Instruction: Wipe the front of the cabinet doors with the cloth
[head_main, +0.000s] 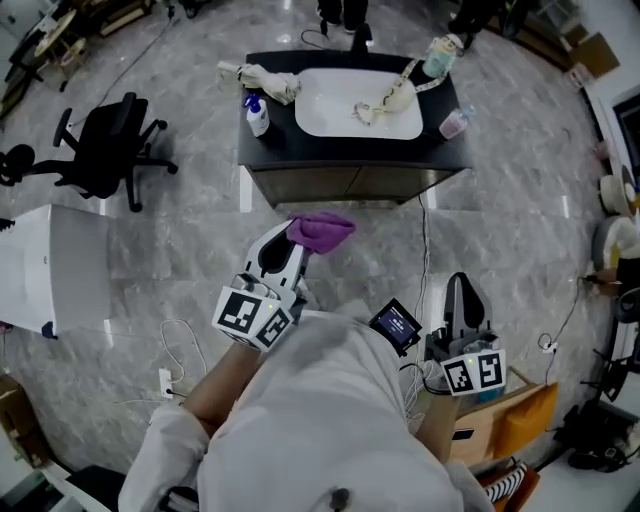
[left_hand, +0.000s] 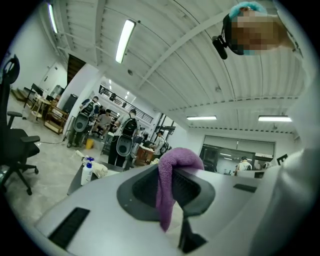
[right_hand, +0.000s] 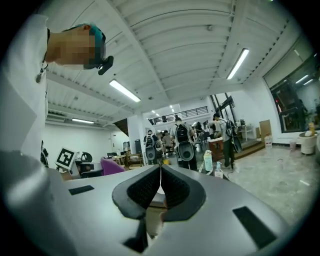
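Observation:
A purple cloth (head_main: 322, 230) hangs from my left gripper (head_main: 290, 240), whose jaws are shut on it. In the left gripper view the cloth (left_hand: 170, 187) drapes between the dark pads and down over the grey body. This gripper is held a short way in front of the dark sink cabinet, whose wooden doors (head_main: 350, 184) face me. My right gripper (head_main: 462, 300) is low at my right side, far from the cabinet. Its jaws are shut with nothing between them (right_hand: 160, 186).
The cabinet carries a white basin (head_main: 345, 105), a blue-capped spray bottle (head_main: 257, 114), a beige rag (head_main: 262, 80) and a bottle (head_main: 438, 58). A black office chair (head_main: 105, 150) stands left, a white unit (head_main: 50, 270) nearer. Cables cross the marble floor. A cardboard box (head_main: 500, 415) sits by my right.

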